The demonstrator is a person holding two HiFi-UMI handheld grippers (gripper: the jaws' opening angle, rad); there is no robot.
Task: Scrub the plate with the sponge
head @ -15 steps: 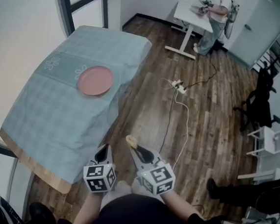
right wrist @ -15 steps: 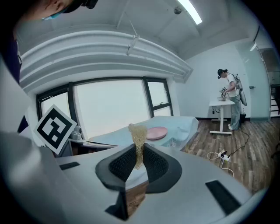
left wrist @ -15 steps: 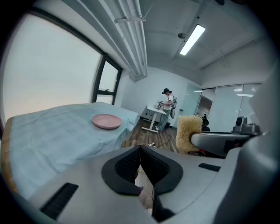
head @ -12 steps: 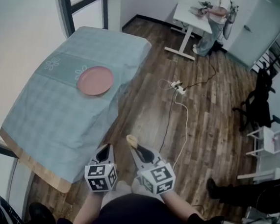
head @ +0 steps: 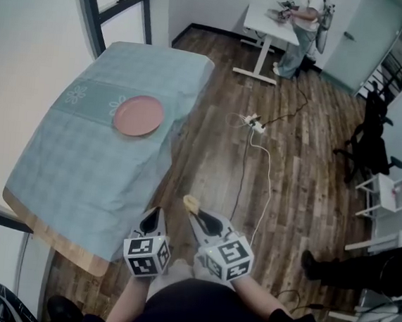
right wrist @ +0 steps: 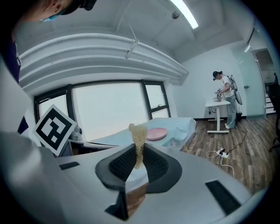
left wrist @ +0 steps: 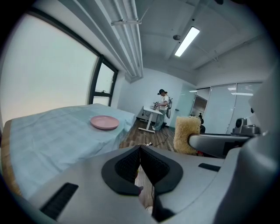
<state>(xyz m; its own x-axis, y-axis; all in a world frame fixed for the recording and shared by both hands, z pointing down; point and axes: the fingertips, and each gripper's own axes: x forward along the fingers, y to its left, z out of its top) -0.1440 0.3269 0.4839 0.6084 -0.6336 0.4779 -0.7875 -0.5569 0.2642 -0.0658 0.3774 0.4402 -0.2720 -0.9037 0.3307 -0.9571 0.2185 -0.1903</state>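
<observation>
A pink plate point(head: 139, 115) lies on the table covered with a light blue cloth point(head: 88, 160); it also shows as the plate point(left wrist: 104, 122) and the plate point(right wrist: 155, 133). My right gripper point(head: 192, 207) is shut on a yellow sponge point(head: 190, 203), well short of the table, over the wooden floor. The sponge point(right wrist: 138, 140) sticks up from between the pads, and it appears as the sponge point(left wrist: 187, 134) at the right. My left gripper point(head: 151, 219) is shut with nothing in it, beside the table's near corner; its pads point(left wrist: 133, 166) meet.
A power strip point(head: 255, 124) and white cable lie on the floor right of the table. A person stands at a white desk point(head: 270, 25) at the far wall. A black chair point(head: 368, 148) and white shelves stand at the right. Another person's foot point(head: 311, 265) is nearby.
The view has shifted slightly; both grippers keep their places and grips, and the plate has not moved.
</observation>
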